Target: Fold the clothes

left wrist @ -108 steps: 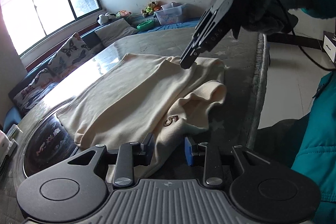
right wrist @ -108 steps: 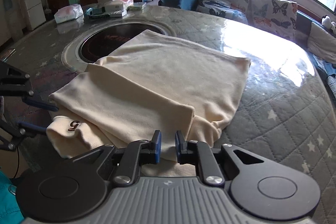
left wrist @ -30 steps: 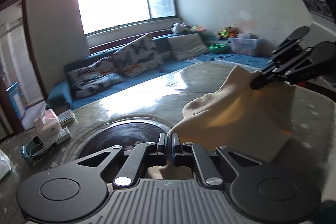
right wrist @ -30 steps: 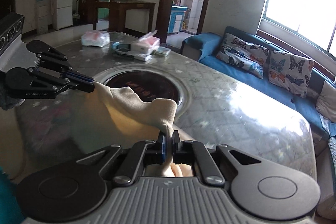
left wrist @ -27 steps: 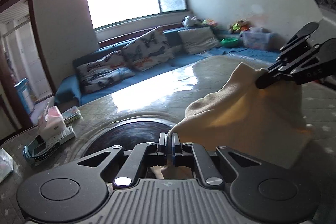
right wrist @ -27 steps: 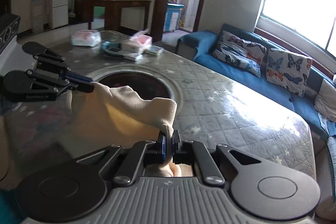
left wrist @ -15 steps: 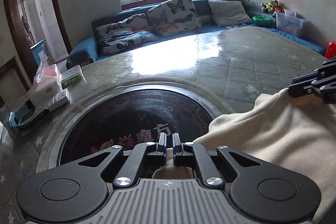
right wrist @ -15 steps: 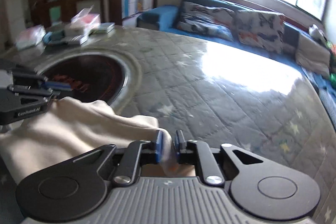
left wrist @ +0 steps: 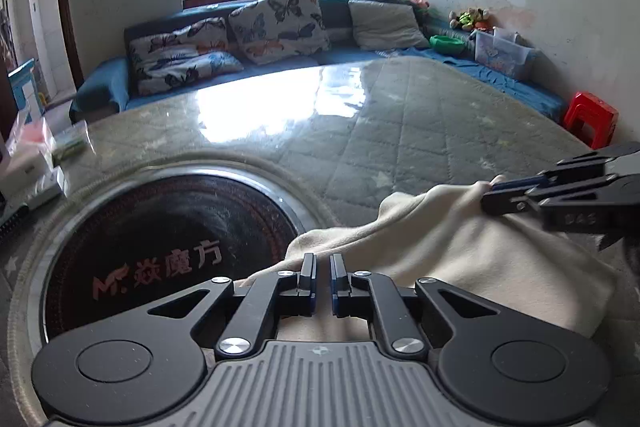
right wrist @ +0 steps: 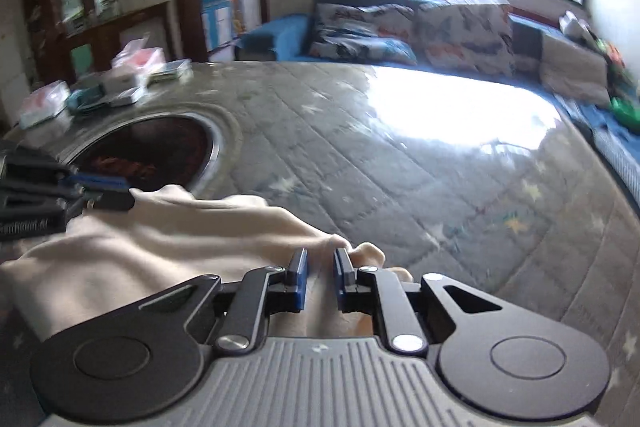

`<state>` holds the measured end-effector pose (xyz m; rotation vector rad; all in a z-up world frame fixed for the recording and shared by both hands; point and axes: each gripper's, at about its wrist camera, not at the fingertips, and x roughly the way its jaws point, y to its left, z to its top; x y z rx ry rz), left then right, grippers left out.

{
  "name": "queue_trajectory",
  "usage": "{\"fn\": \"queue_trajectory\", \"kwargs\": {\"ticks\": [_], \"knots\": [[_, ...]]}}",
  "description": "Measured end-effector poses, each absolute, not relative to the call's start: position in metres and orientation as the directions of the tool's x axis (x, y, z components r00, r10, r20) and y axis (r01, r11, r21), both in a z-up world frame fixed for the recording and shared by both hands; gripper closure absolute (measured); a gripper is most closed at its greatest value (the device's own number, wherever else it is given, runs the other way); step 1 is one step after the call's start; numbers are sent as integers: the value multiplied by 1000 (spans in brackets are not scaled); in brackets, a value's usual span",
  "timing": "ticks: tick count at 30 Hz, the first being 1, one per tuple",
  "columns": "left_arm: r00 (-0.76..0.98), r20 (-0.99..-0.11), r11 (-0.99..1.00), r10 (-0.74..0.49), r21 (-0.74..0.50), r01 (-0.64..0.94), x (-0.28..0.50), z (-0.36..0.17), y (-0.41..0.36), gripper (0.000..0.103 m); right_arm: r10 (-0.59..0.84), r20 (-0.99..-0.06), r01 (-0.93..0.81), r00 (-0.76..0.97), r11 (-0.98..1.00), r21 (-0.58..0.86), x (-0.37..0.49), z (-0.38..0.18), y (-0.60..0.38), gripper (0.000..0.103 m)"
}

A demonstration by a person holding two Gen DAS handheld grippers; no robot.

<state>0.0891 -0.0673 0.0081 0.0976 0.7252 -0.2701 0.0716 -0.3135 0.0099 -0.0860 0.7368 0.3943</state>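
A cream garment (left wrist: 472,251) lies low on the quilted grey table cover (left wrist: 400,131), stretched between both grippers; it also shows in the right wrist view (right wrist: 168,247). My left gripper (left wrist: 322,281) has its jaws slightly apart over the garment's left edge, beside the dark round inset (left wrist: 160,235). My right gripper (right wrist: 320,277) has its jaws a little apart with cloth between and under them. Each gripper shows in the other's view: the right gripper (left wrist: 504,193) and the left gripper (right wrist: 108,193) both sit at the cloth's edge.
Tissue packs and boxes (right wrist: 120,79) sit at the table's far left. A blue sofa with butterfly cushions (left wrist: 272,27) runs behind the table. A red stool (left wrist: 592,119) and a clear bin (left wrist: 504,53) stand at the right wall.
Both grippers have lowered the garment from the air onto the table. Their jaws, clamped on the cloth before, now stand slightly apart.
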Motion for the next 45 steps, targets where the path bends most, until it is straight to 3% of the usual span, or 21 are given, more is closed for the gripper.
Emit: {"fn": "queue_trajectory", "kwargs": {"ticks": [7, 14, 31, 45], "knots": [[705, -677, 965, -213, -30, 262, 99, 5, -62, 94, 325, -634, -389, 702, 920, 42, 70, 23, -310, 92], [699, -685, 970, -204, -47, 236, 103, 7, -59, 94, 368, -671, -443, 644, 894, 64, 88, 12, -283, 92], [690, -681, 967, -246, -120, 227, 121, 12, -57, 84, 443, -666, -527, 601, 845, 86, 88, 20, -255, 91], [739, -602, 938, -302, -47, 344, 20, 22, -50, 84, 490, -704, -666, 514, 745, 32, 2, 23, -251, 91]]}}
